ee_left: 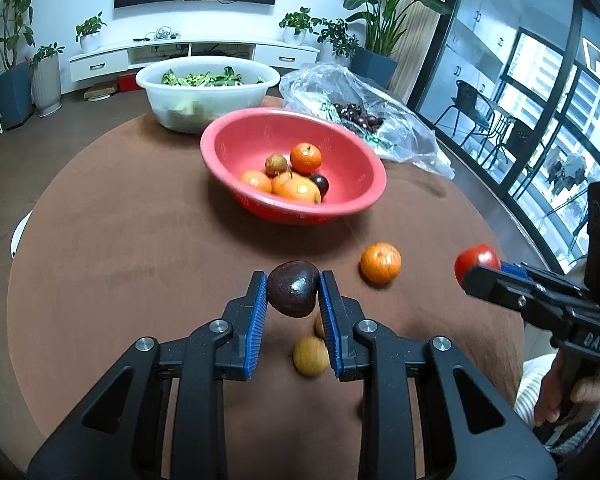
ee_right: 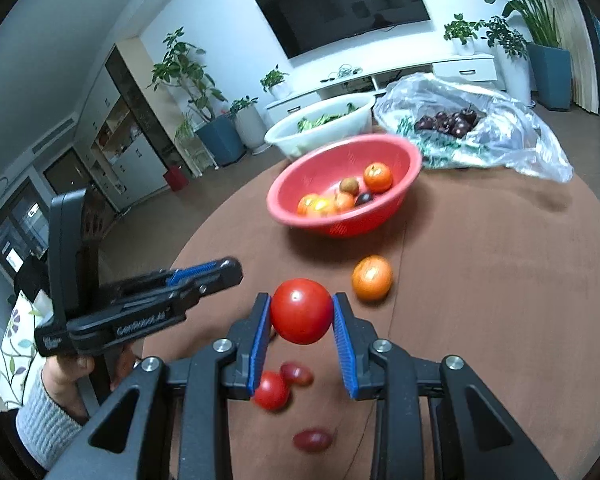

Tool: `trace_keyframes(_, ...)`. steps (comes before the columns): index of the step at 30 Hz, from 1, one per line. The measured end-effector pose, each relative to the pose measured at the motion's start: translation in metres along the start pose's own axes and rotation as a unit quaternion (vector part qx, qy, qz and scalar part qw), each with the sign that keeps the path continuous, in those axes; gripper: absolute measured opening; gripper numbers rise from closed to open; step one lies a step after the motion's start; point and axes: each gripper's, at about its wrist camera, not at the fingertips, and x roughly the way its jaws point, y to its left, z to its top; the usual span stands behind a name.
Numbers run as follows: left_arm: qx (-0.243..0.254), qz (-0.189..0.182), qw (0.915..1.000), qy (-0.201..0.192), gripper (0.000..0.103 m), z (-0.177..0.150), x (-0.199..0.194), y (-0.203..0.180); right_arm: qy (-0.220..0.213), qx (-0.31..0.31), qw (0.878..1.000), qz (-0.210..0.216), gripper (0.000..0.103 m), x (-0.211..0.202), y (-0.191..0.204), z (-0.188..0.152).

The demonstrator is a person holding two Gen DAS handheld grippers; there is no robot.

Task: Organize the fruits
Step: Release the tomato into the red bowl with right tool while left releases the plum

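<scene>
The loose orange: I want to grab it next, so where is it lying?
The orange lies alone on the brown table, in front of the red bowl, between both grippers' views.

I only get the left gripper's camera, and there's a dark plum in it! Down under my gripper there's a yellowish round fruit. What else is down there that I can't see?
Observer: A small red tomato lies on the brown table, below the right gripper.
Operator: Is it all alone?
Observer: No, two reddish grapes are near it: one grape right beside it, another grape closer to the camera.
Operator: I see a bit of red in the other gripper. What is it?
Observer: A big red tomato, pinched between both blue pads.
Operator: Who holds my gripper?
Observer: A hand in a grey knitted sleeve.
</scene>
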Motion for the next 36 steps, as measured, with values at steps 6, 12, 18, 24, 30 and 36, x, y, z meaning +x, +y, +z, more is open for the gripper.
trace_keyframes(6, -0.001, -0.004, 1.0, -0.005, 0.024, 0.022, 0.011, 0.003, -0.016, 0.004, 1.0, -0.007, 0.033, 0.01, -0.011, 0.028)
trace_keyframes(12, 0.001, -0.002, 1.0, -0.006, 0.024, 0.048, 0.028, 0.006, -0.021, 0.001, 1.0, -0.014, 0.033, 0.027, -0.019, 0.053)
trace_keyframes(18, 0.009, 0.002, 0.9999, -0.004, 0.024, 0.074, 0.048, 0.008, -0.015, -0.004, 1.0, -0.022, 0.033, 0.05, -0.026, 0.071)
trace_keyframes(24, 0.012, 0.004, 0.9999, 0.001, 0.024, 0.096, 0.072, 0.011, -0.003, -0.017, 0.999, -0.036, 0.033, 0.074, -0.032, 0.081)
trace_keyframes(30, 0.013, 0.008, 0.9999, 0.008, 0.024, 0.112, 0.094, 0.016, 0.007, -0.032, 0.998, -0.051, 0.034, 0.094, -0.036, 0.089)
trace_keyframes(36, 0.023, 0.018, 0.9995, 0.016, 0.024, 0.122, 0.117, 0.016, 0.016, -0.048, 0.996, -0.071, 0.034, 0.11, -0.039, 0.091)
